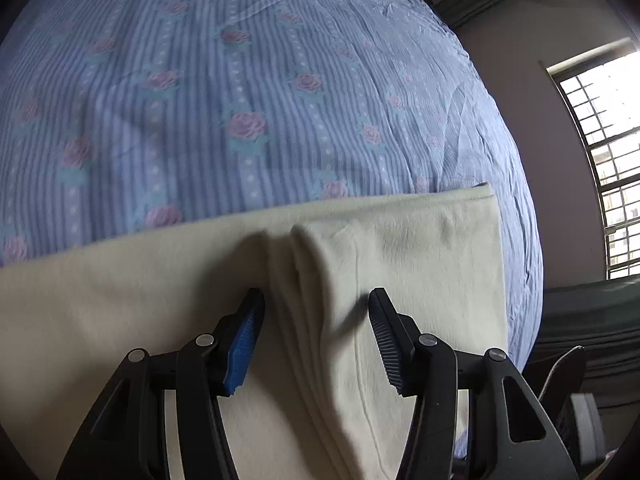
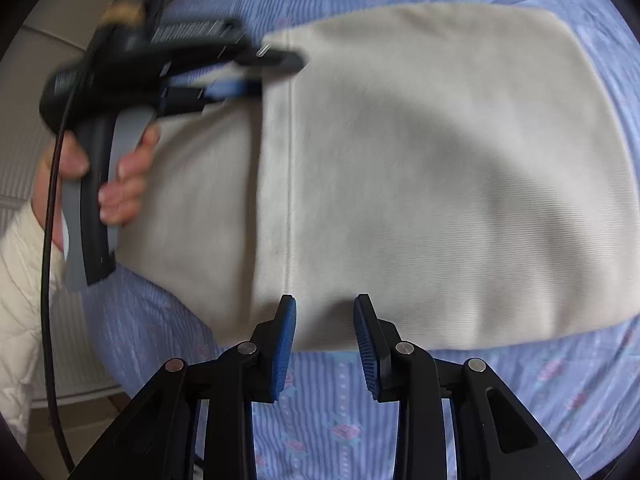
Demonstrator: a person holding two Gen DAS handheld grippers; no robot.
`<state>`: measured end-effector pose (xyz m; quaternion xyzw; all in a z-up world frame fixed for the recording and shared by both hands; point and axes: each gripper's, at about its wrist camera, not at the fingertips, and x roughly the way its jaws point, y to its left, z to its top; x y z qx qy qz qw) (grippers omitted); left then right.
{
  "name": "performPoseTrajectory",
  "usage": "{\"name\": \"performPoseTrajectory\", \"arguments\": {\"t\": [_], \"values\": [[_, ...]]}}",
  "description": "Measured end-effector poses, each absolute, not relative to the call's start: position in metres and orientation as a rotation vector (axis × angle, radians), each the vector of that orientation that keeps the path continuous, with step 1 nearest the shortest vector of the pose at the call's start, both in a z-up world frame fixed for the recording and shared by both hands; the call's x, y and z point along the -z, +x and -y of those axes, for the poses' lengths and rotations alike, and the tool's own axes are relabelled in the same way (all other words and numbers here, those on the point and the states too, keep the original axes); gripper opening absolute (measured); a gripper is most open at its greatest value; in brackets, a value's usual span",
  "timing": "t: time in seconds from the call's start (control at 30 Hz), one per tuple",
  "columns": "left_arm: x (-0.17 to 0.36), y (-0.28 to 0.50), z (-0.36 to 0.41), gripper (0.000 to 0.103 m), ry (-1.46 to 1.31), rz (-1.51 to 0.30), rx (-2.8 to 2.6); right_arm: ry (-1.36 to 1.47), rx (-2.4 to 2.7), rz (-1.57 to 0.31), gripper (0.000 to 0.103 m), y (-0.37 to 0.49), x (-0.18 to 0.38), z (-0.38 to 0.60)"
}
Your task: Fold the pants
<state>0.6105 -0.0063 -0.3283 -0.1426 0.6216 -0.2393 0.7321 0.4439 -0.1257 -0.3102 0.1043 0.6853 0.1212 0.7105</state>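
Our left claw [image 1: 316, 308] hangs spread over a raised pleat in the pants [image 1: 400, 248], gripping nothing; our right claw [image 2: 325, 316] is also released, its tips at the pants' near edge. The pants lie folded and fairly flat on the bed [image 1: 200, 80], a seam running across them. We judge the next fold needs both claws to pinch all the layers at matching edges, lift together, and first flatten that pleat beside the left claw.
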Motion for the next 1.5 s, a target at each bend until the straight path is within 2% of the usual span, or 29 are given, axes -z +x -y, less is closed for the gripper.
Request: {"name": "performPoseTrajectory", "arguments": {"t": [0.07, 0.13, 0.17, 0.37, 0.57, 0.77, 0.87, 0.93, 1.0, 1.03, 1.07, 1.13, 1.23, 1.3, 1.5], "values": [[0.329, 0.612, 0.007, 0.047, -0.345, -1.356, 0.511, 0.233, -0.279, -1.536, 0.032, 0.446, 0.316, 0.121], [0.33, 0.612, 0.004, 0.023, -0.375, -1.352, 0.483, 0.233, -0.294, -1.551, 0.032, 0.449, 0.322, 0.117], [0.328, 0.611, 0.001, 0.02, -0.396, -1.345, 0.49, 0.235, -0.305, -1.555, 0.032, 0.45, 0.322, 0.115], [0.29, 0.597, -0.018, 0.018, -0.44, -1.235, 0.581, 0.235, -0.368, -1.551, 0.032, 0.45, 0.322, 0.101], [0.313, 0.608, -0.037, 0.019, -0.495, -1.301, 0.49, 0.276, -0.405, -1.558, 0.032, 0.461, 0.323, 0.089], [0.325, 0.617, -0.032, 0.037, -0.428, -1.362, 0.412, 0.286, -0.458, -1.585, 0.032, 0.456, 0.321, 0.077], [0.295, 0.609, -0.045, 0.054, -0.348, -1.275, 0.314, 0.338, -0.499, -1.605, 0.032, 0.45, 0.306, 0.073], [0.267, 0.596, -0.064, 0.07, -0.297, -1.195, 0.257, 0.33, -0.508, -1.573, 0.032, 0.445, 0.288, 0.068], [0.242, 0.576, -0.088, 0.076, -0.247, -1.137, 0.209, 0.314, -0.483, -1.544, 0.033, 0.444, 0.272, 0.063], [0.234, 0.567, -0.099, 0.079, -0.23, -1.122, 0.189, 0.303, -0.468, -1.524, 0.036, 0.445, 0.264, 0.059], [0.224, 0.554, -0.112, 0.079, -0.212, -1.108, 0.164, 0.29, -0.454, -1.505, 0.039, 0.445, 0.257, 0.059], [0.208, 0.527, -0.135, 0.085, -0.197, -1.076, 0.119, 0.249, -0.423, -1.456, 0.053, 0.452, 0.24, 0.055], [0.198, 0.485, -0.178, 0.089, -0.231, -1.056, 0.025, 0.201, -0.399, -1.399, 0.064, 0.464, 0.222, 0.042], [0.205, 0.459, -0.201, 0.092, -0.272, -1.068, -0.038, 0.187, -0.4, -1.379, 0.067, 0.472, 0.215, 0.032], [0.248, 0.401, -0.259, 0.092, -0.461, -1.135, -0.177, 0.098, -0.404, -1.381, 0.068, 0.489, 0.223, -0.015]]}}
